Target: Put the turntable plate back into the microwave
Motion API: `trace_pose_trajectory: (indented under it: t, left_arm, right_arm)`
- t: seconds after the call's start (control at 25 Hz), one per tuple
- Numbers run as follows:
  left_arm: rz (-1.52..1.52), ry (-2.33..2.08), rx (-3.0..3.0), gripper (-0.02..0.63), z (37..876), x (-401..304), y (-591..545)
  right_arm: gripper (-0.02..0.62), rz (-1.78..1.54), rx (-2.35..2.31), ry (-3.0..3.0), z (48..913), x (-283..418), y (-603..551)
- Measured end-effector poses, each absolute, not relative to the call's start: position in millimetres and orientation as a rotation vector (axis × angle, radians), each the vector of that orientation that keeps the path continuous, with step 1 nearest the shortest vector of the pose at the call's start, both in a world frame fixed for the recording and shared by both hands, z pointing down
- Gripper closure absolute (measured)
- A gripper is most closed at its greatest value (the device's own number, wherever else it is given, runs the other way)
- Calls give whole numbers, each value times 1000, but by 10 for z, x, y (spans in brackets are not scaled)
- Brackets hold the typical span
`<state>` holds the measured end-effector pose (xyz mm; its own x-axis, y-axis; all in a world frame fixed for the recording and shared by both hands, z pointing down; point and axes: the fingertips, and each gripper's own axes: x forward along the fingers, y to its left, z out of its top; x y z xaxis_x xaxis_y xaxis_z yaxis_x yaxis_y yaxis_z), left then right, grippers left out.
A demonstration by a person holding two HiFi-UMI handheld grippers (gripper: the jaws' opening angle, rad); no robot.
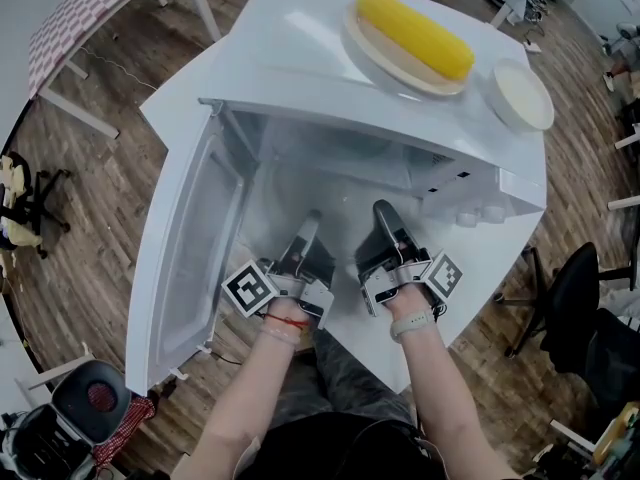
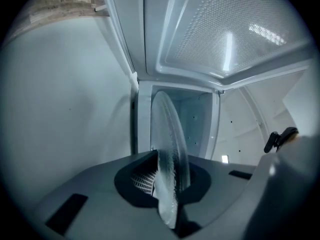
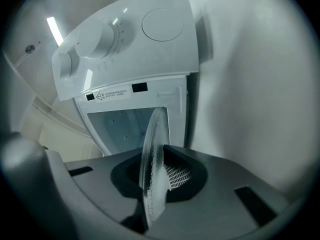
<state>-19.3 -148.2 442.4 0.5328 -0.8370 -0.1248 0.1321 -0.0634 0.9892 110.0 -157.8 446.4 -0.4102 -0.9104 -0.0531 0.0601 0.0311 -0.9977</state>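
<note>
Left gripper (image 1: 312,220), right gripper (image 1: 383,211) both clenched on turntable plate (image 2: 170,144), at open microwave (image 1: 290,58); corn (image 1: 415,36) on dish (image 1: 385,63) atop

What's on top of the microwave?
On the microwave: a yellow corn cob lying on a tan plate, and a white dish beside it that looks empty. The cob covers the plate's middle, so anything under it is hidden.

No legible words or numbers anywhere. Microwave control panel (image 3: 150,59) carries a strip label (image 3: 112,93): warning triangle visible, print beside it too small to read. Dial (image 3: 106,38) ringed with tick marks, no readable figures.
</note>
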Motion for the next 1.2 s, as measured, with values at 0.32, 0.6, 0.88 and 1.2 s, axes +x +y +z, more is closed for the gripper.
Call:
trace_pose_trajectory:
  t: [0.32,0.6,0.88,1.2]
  left_arm:
    - [-895,-674,1410,569,4480,-184,-1570]
    - [-917,-670,1390,569,4453,-210,-1619]
    - [-926,-667,1370,569,4462,-180,-1721]
    - [-929,-674,1342,569,4460,-165,-1730]
  right_arm:
    - [548,-1516,-907,1467,4531,1112,-1676]
    - [548,-1522,-904,1468,4495,1088,-1734]
    - [548,-1524,-927,1437,4492,1122,-1825]
    - [546,-1505,-903,1416,4457,1170,-1749]
